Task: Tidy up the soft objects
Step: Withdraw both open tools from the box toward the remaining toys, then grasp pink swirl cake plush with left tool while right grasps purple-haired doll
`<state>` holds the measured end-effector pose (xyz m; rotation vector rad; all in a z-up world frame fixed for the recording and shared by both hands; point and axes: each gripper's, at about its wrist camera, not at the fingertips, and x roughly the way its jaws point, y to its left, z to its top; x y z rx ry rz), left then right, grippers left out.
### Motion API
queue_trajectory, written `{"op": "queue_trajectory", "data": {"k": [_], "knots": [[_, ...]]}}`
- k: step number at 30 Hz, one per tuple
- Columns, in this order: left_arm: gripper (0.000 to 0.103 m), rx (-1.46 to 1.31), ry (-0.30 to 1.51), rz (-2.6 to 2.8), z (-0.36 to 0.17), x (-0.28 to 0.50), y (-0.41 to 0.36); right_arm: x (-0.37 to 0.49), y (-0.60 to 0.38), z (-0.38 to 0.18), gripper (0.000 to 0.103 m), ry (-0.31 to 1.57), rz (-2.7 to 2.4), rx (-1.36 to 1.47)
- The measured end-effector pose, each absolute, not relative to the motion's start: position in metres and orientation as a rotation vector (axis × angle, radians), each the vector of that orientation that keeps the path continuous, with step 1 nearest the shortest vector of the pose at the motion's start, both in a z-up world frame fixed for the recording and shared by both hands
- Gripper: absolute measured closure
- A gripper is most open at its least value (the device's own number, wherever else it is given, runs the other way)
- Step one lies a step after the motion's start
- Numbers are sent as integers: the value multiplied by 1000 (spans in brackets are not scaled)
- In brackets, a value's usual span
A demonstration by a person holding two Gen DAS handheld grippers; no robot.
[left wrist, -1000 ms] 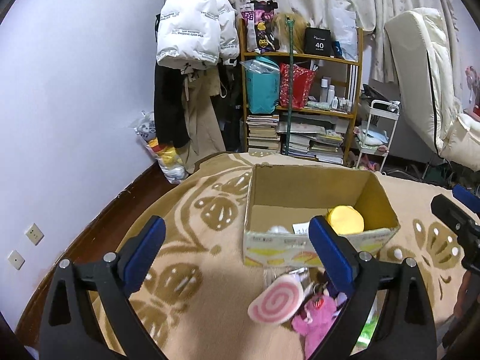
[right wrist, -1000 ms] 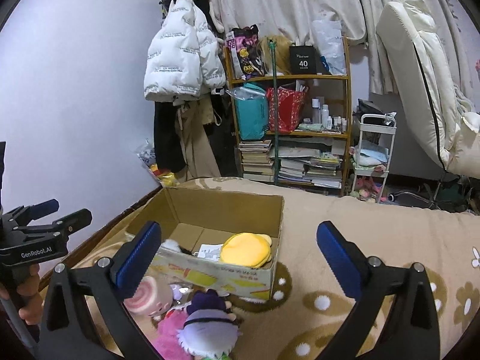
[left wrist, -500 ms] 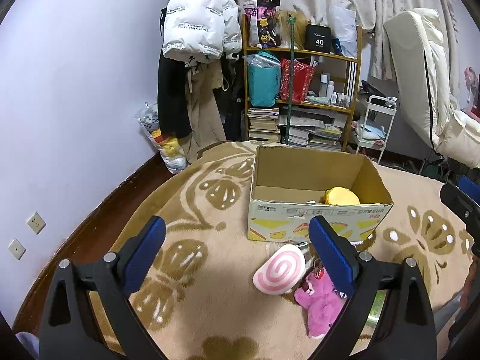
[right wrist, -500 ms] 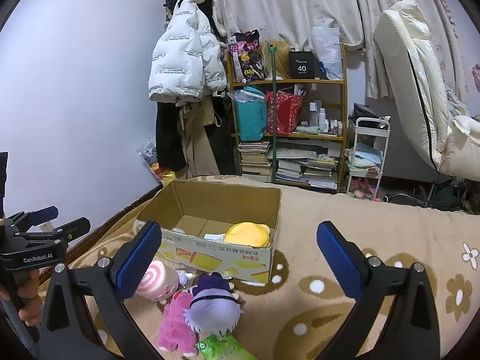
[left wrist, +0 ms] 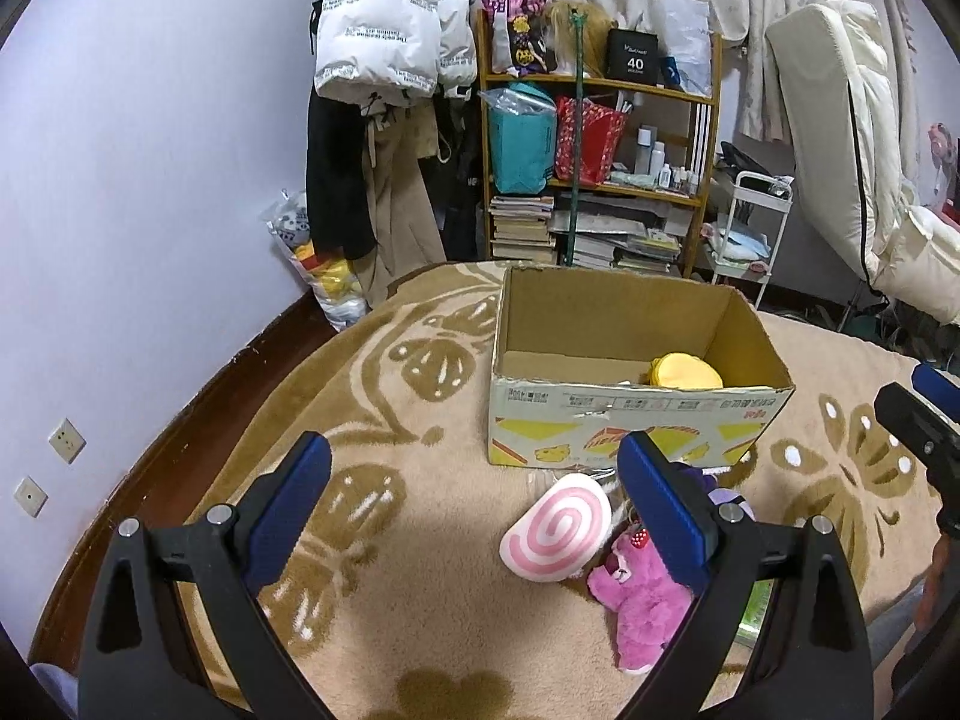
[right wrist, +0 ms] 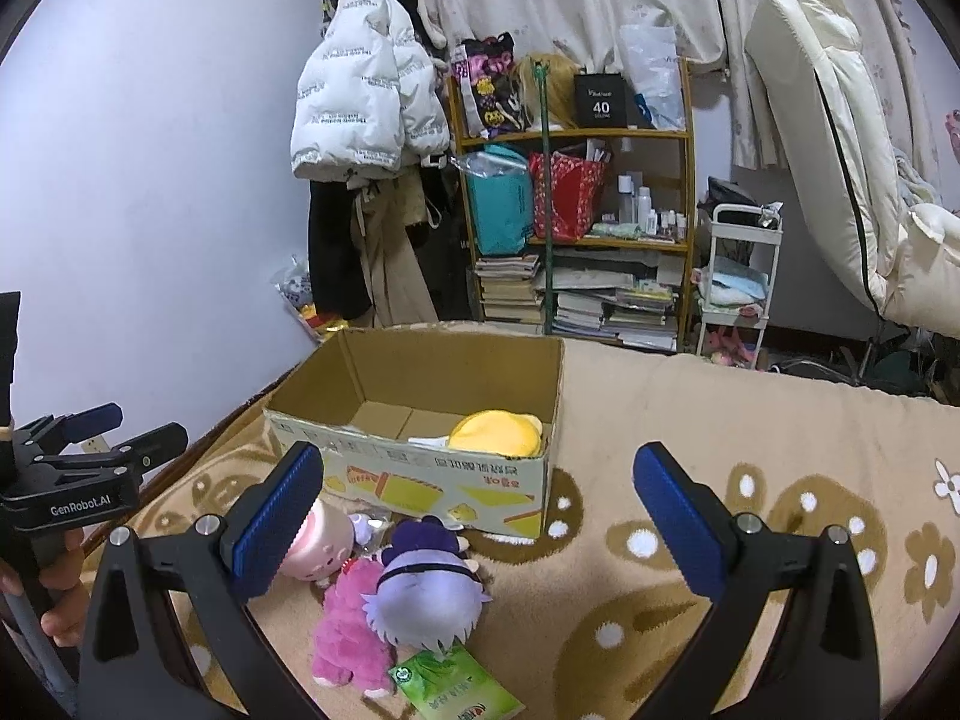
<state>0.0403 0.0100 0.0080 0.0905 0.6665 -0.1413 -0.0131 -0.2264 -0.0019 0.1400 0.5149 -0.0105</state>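
Observation:
An open cardboard box (left wrist: pixel 630 414) (right wrist: pixel 420 480) stands on the carpet with a yellow plush (left wrist: pixel 687 372) (right wrist: pixel 495 433) inside. In front of it lie a pink swirl plush (left wrist: pixel 558 528) (right wrist: pixel 315 543), a magenta plush (left wrist: pixel 639 597) (right wrist: pixel 348 624), a purple plush (right wrist: pixel 423 591) and a green packet (right wrist: pixel 456 687). My left gripper (left wrist: pixel 474 510) is open and empty, above the carpet to the left of the toys. My right gripper (right wrist: pixel 480 516) is open and empty, above the purple plush.
A wooden shelf (left wrist: pixel 600 180) with books and bags stands behind the box. Coats (left wrist: pixel 384 120) hang at the wall. A white cart (right wrist: pixel 741 276) and a white chair (right wrist: pixel 840 150) are at the right. A patterned carpet (left wrist: pixel 372 420) covers the surface.
Both grippers have pulled back and up from the box. The box looks farther away, and more of the toys in front of it shows.

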Motion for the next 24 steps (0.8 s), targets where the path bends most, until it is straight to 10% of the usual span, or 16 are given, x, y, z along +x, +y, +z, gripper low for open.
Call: {"op": "queue_trajectory", "data": {"k": [24], "knots": [[7, 170, 837, -208, -41, 67, -21, 29, -214, -50, 0, 691, 7, 93]]}}
